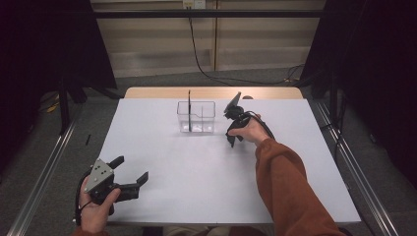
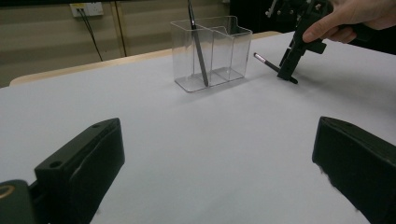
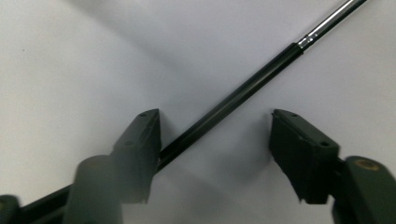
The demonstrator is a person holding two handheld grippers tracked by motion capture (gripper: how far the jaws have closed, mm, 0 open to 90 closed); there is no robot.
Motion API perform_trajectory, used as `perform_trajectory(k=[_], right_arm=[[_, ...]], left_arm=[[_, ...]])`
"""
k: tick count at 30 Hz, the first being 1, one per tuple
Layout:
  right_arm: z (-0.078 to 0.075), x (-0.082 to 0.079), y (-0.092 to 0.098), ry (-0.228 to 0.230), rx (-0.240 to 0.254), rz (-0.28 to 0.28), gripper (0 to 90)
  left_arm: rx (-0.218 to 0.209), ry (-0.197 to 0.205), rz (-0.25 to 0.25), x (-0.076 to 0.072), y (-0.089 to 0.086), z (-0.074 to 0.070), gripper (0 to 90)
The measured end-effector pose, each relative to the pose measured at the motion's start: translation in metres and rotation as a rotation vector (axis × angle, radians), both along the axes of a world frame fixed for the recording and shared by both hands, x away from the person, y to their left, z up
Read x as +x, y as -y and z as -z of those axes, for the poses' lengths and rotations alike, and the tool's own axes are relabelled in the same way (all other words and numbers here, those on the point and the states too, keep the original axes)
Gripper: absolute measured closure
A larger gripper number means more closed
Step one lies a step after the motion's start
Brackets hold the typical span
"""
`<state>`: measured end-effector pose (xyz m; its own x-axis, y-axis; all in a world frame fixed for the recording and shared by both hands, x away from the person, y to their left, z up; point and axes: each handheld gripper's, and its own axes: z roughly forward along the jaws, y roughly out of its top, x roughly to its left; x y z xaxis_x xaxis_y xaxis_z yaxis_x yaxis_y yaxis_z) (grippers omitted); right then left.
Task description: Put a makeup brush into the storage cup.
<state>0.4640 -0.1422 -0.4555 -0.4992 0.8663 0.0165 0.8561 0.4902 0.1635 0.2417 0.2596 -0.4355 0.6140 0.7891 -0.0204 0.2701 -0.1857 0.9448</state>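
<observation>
R hand-held gripper (image 3: 212, 135) astride pen (image 3: 233, 100), maybe touching, table (image 1: 162, 162) open around

The holder (image 1: 196, 116) stands at the table's (image 1: 196, 172) far middle. One pen (image 1: 189, 111) stands in its left compartment. Another pen (image 2: 274, 67) lies just right of it.

pen (image 3: 243, 93): both ends cut off in the right gripper view, by the top edge and the bottom-left corner; part of the shaft is covered by the near jaw.
pen tip: too small to be made out in the high view, tbh.
right gripper (image 1: 232, 139): jaws mostly hidden by the hand in the high view.
left gripper (image 2: 219, 177): jaws cut off at the bottom edge, near parts blurred.
holder (image 2: 212, 51): contents of the right compartment can't be told.
</observation>
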Motion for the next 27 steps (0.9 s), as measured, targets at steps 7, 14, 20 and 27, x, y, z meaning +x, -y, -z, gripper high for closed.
perform_trajectory(k=[7,14,20,27], right_arm=[[-0.0031,0.0024,0.0039,-0.017,-0.021,0.046,60.9],[-0.0040,0.0034,0.0059,-0.039,-0.019,0.082,78.1],[-0.0038,0.0042,0.0089,-0.036,-0.018,0.107,84.5],[-0.0039,0.0036,0.0077,-0.032,-0.023,0.117,84.7]], left_arm=[[0.005,-0.001,-0.007,0.0000,-0.0004,0.0001,2.3],[0.003,-0.001,-0.008,-0.0001,-0.0011,0.0002,2.3],[0.006,-0.003,-0.009,-0.0001,-0.0010,0.0002,2.3],[0.004,-0.004,-0.014,0.0004,-0.0009,0.0002,2.3]])
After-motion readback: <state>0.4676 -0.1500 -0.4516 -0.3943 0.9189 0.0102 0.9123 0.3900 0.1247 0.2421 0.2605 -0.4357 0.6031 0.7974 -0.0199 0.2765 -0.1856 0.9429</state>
